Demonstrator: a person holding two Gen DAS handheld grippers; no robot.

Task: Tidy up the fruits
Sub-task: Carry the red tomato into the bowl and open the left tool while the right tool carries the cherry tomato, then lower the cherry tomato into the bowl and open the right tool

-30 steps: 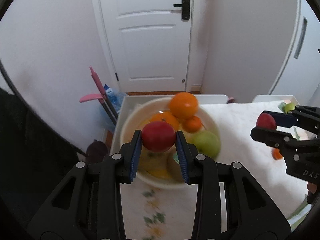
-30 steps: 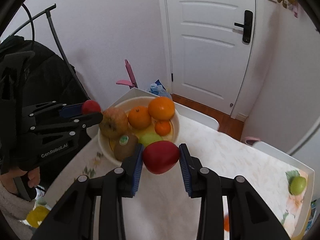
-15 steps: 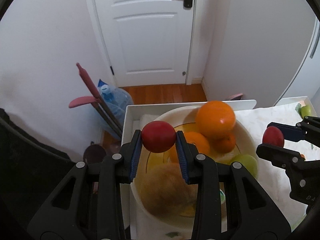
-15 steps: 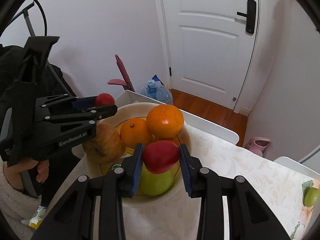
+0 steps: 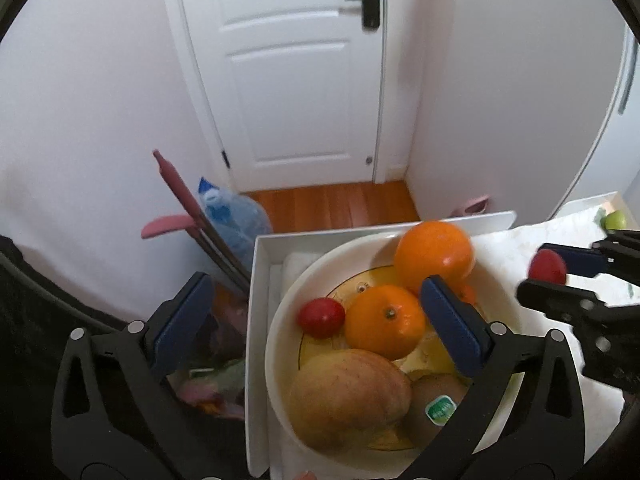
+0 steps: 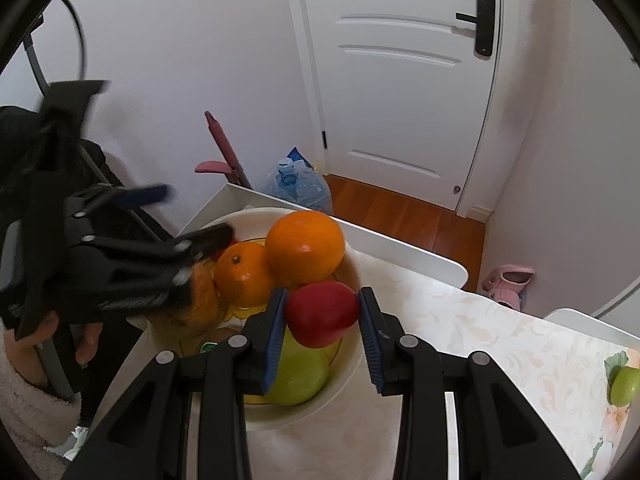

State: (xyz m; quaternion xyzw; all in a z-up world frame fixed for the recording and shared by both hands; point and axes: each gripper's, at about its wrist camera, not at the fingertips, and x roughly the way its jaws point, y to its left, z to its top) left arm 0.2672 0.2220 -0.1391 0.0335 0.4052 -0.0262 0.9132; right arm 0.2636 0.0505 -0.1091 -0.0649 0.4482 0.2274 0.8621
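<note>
The left gripper is hanging over the near left side of the bowl with its jaws spread wide and nothing between them. A small red fruit is lying inside the bowl against the rim, just beside an orange, so the left hand's drop looks done. Also sitting in the bowl are a larger orange stacked on top, a brownish fruit at the front and a kiwi with a green sticker.

The right gripper is clamping a red fruit between its blue pads and holding it above the bowl's near edge, over a green fruit. Judging by this, the step in hand is placing that second red fruit. The next move is calling for a low spot: the pile is already heaped, and a release onto the rounded green fruit or the large orange could send the fruit rolling out onto the tablecloth. Lowering into a gap before opening would be safer. The left gripper is blurred in the right view, so its exact height over the bowl is hard to judge, but it is probably crowding the same space and may need to clear.

One more green fruit is waiting near the table's far corner, well apart from the bowl.
</note>
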